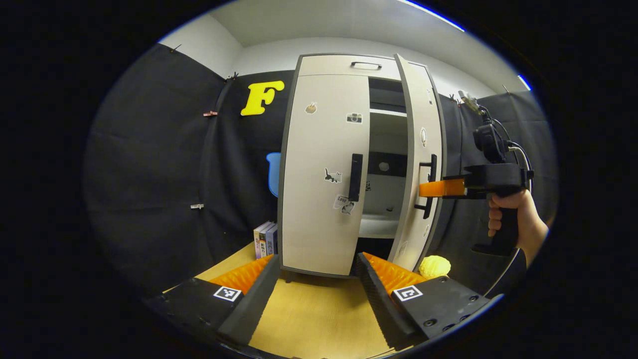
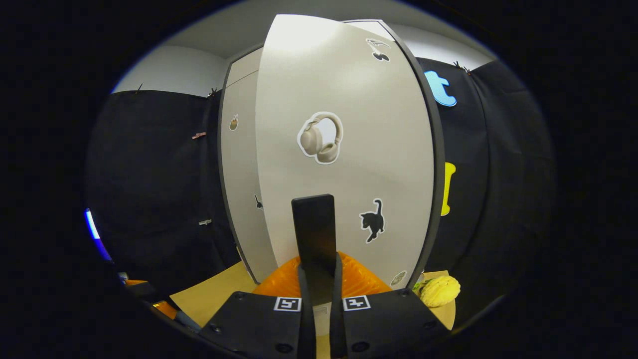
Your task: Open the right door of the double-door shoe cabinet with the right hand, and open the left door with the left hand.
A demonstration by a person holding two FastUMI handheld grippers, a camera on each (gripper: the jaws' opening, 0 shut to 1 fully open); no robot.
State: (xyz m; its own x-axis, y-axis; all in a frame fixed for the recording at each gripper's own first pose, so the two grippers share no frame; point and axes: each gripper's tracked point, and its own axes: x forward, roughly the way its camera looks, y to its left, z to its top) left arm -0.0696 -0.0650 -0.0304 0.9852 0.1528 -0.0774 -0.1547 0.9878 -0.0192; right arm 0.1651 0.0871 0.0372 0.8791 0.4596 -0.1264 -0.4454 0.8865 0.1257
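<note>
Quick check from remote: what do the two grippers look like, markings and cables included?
Both are handheld units with black bodies. The left gripper carries square black-and-white tags, as does the right gripper. In the left gripper view the right one has a pistol grip, black cables and a top-mounted camera.

Right hand-held gripper (image 2: 319, 271): fingers closed on black handle (image 2: 314, 232) of right door (image 2: 344, 149). Door carries headphone sticker (image 2: 320, 137), cat sticker (image 2: 373, 221). Yellow object (image 2: 439, 290) on desk (image 2: 214, 296).
</note>
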